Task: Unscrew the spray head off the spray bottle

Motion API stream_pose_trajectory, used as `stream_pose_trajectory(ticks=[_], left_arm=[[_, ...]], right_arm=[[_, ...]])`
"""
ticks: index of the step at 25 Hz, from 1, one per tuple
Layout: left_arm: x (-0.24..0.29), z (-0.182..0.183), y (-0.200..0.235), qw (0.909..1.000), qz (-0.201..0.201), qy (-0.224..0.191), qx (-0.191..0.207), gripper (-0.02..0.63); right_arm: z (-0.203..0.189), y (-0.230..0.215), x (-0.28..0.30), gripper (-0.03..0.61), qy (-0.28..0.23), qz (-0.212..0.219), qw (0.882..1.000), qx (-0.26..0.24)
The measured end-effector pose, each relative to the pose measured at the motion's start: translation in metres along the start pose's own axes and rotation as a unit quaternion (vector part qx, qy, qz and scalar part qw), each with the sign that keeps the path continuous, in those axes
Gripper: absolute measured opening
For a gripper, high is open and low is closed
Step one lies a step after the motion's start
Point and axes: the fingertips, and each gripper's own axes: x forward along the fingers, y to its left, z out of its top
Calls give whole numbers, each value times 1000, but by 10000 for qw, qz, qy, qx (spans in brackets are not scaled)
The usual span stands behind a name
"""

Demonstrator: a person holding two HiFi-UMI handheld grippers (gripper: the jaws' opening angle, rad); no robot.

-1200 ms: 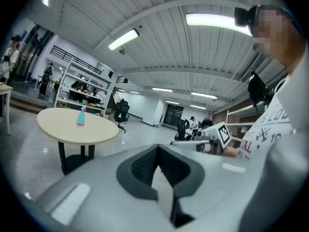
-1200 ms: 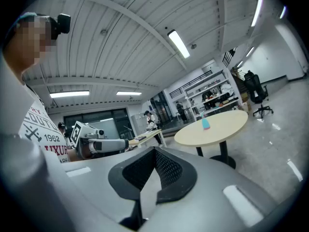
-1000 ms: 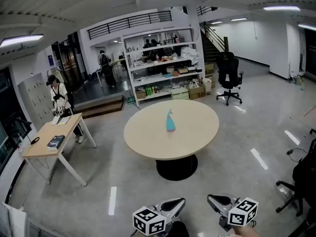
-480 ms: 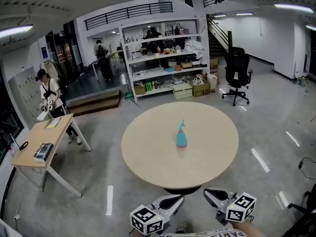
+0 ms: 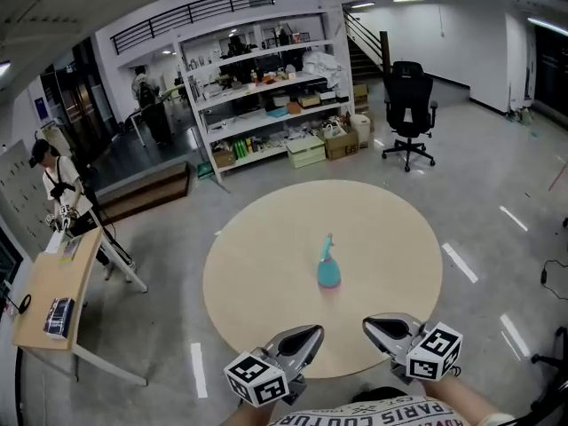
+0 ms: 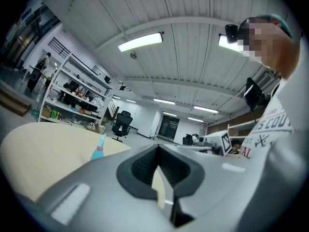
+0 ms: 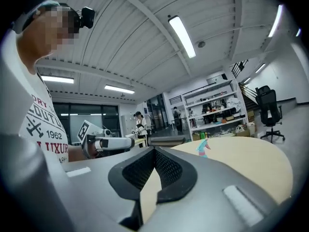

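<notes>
A teal spray bottle (image 5: 328,264) with a pale spray head stands upright near the middle of the round beige table (image 5: 266,273). My left gripper (image 5: 309,334) and right gripper (image 5: 373,327) hover side by side at the table's near edge, both shut and empty, well short of the bottle. In the left gripper view the shut jaws (image 6: 157,148) point over the table (image 6: 43,149), with the bottle (image 6: 99,150) small at the left. In the right gripper view the bottle (image 7: 203,147) stands far off beyond the shut jaws (image 7: 154,150).
White shelving (image 5: 266,87) full of boxes stands behind the table, with a black office chair (image 5: 408,105) to its right. A small wooden desk (image 5: 53,291) and a standing person (image 5: 55,180) are at the far left. Grey floor surrounds the table.
The view has come closer to the table, and both grippers now reach its near edge. The bottle has stayed where it was on the table. Both grippers remain shut.
</notes>
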Motion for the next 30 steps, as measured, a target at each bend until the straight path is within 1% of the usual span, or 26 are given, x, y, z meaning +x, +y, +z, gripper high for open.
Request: stream_pose_trajectory(ticks=[3, 6, 10, 12, 14, 17, 18, 19, 22, 25, 26, 27, 30], left_arm=[[16, -5, 15, 9999, -14, 116, 55, 0], [23, -8, 35, 9997, 0, 236, 79, 0], [35, 10, 57, 9999, -7, 147, 27, 0], [42, 13, 75, 9997, 106, 161, 139, 0], [52, 12, 98, 9990, 307, 213, 234, 2], [71, 5, 132, 9978, 579, 257, 190, 2], [78, 1, 145, 9969, 692, 299, 245, 41], [85, -5, 158, 9956, 794, 368, 347, 127], [114, -31, 194, 9915, 865, 727, 645, 230], [160, -80, 235, 9815, 919, 1356, 993, 340], [174, -93, 245, 9788, 907, 1501, 1056, 369], [186, -103, 252, 9774, 890, 1579, 1087, 380], [202, -117, 263, 9742, 906, 1695, 1181, 381]], right_arm=[[2, -22, 16, 2, -45, -10, 9999, 133], [2, -35, 36, 2, -16, 141, 9997, 218], [11, -64, 57, 2, 48, 256, 9992, 316], [16, -81, 69, 2, 21, 248, 9991, 329], [16, -95, 78, 2, -5, 256, 9989, 398], [9, -115, 87, 2, 96, 252, 9983, 517], [7, -122, 89, 2, 129, 229, 9981, 552], [6, -128, 92, 2, 154, 193, 9980, 590], [-1, -150, 99, 2, 245, 68, 9970, 737], [-16, -181, 111, 2, 448, -25, 9953, 859], [-21, -190, 115, 2, 511, -40, 9947, 888], [-25, -196, 119, 2, 559, -42, 9943, 903], [-28, -198, 126, 2, 517, 145, 9951, 833]])
